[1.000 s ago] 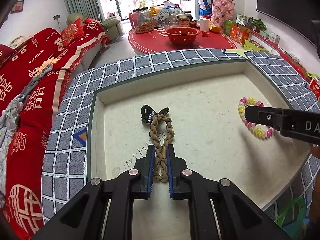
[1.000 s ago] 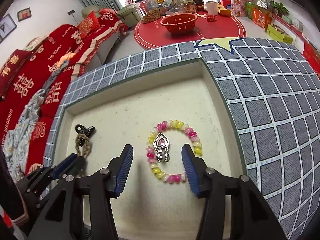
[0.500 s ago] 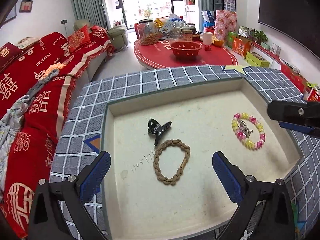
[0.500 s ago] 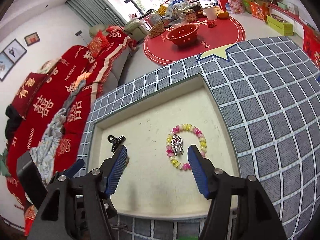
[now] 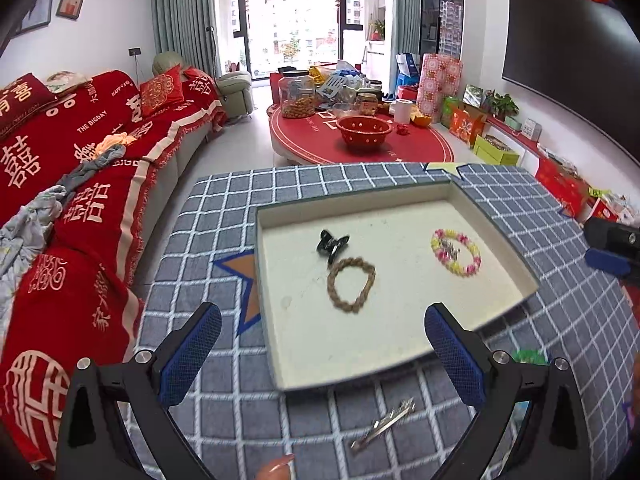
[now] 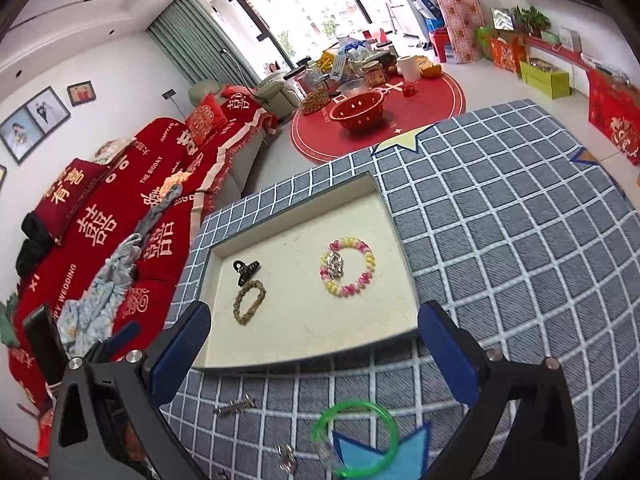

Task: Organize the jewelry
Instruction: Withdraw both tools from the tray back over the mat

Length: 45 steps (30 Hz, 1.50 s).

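While both views look down on one tray, each catches things the other misses:
Left hand-held gripper [image 5: 322, 354]: jaws spread wide, holding nothing, above the near edge of the tray.
Right hand-held gripper [image 6: 316, 354]: jaws spread wide, empty; from the left wrist only its tip shows at the far right.
Tray [image 5: 400, 354]: shallow, cream inside, sitting on the checked blue-grey surface [image 5: 224, 208] ahead of both grippers.
Braided tan bracelet [image 5: 351, 285]: flat in the tray, ahead between the left gripper's fingers.
Black claw clip [image 5: 331, 243]: just beyond the braided bracelet, touching or nearly touching it.
Pink-and-yellow beaded bracelet [image 5: 456, 252]: in the tray, ahead to the right, well apart from the other two; its silver charm [image 6: 335, 265] reads clearest from the right wrist.
Silver hair clip [image 5: 383, 424]: on the surface outside the tray, near side, between the left gripper's fingers.
Green bangle [image 6: 355, 436]: seen whole only from the right wrist, on the surface just below that gripper, over a blue star patch.
Small clear piece [image 6: 287, 457]: left of the bangle; too blurred to name.
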{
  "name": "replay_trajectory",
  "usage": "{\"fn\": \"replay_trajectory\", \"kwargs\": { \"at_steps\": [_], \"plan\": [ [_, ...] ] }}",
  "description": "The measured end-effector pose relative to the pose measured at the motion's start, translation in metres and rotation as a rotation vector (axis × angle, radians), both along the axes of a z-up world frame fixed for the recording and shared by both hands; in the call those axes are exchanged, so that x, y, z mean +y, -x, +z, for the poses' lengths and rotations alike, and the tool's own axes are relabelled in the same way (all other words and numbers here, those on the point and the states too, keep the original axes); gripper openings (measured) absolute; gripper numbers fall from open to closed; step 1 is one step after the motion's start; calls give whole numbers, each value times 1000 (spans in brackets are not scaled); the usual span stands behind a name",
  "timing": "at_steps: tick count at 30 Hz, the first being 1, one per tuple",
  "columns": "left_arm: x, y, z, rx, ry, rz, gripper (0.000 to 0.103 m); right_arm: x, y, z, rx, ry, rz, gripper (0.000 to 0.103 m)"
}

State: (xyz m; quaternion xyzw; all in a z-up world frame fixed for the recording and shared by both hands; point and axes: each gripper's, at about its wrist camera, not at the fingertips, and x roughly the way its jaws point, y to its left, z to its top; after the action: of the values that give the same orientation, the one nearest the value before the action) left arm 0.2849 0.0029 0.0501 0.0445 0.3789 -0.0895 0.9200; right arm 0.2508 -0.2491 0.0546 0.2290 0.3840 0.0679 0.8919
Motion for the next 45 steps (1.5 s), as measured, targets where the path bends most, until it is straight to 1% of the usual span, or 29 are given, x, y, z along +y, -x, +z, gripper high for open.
{"fn": "replay_trajectory", "kwargs": {
  "at_steps": [3, 6, 9, 11, 12, 14, 15, 18, 26, 29, 36, 45],
  "plan": [
    [8, 17, -4, 8, -15, 12, 103, -4, 16, 1, 15, 1, 3, 103],
    [15, 33, -11, 9, -3, 16, 103, -6, 32, 0, 42, 0, 8, 103],
    [18, 45, -21, 39, 5, 13, 103, -8, 48, -5, 63, -15, 23, 103],
    [19, 52, -30, 76, 20, -1, 103, -8, 60, -10, 70, -17, 30, 103],
    [19, 55, -37, 110, 37, -25, 103, -7, 65, -12, 78, -12, 33, 103],
    [17, 64, -44, 125, 34, -29, 103, -7, 75, -17, 93, -4, 37, 103],
    [14, 69, -49, 126, 19, -32, 103, -7, 79, -20, 100, -1, 38, 103],
    [8, 80, -56, 133, -14, -44, 103, -5, 94, -31, 137, 21, 37, 103],
    [2, 102, -65, 145, -19, -70, 103, -2, 128, -57, 208, 109, 25, 103],
    [0, 105, -70, 147, -39, -66, 103, -3, 138, -66, 229, 130, 16, 103],
    [1, 108, -74, 146, -59, -57, 103, 5, 152, -83, 266, 218, 0, 103],
    [0, 87, -79, 159, -56, -30, 103, 21, 142, -91, 272, 310, 19, 103]
  ]
}}
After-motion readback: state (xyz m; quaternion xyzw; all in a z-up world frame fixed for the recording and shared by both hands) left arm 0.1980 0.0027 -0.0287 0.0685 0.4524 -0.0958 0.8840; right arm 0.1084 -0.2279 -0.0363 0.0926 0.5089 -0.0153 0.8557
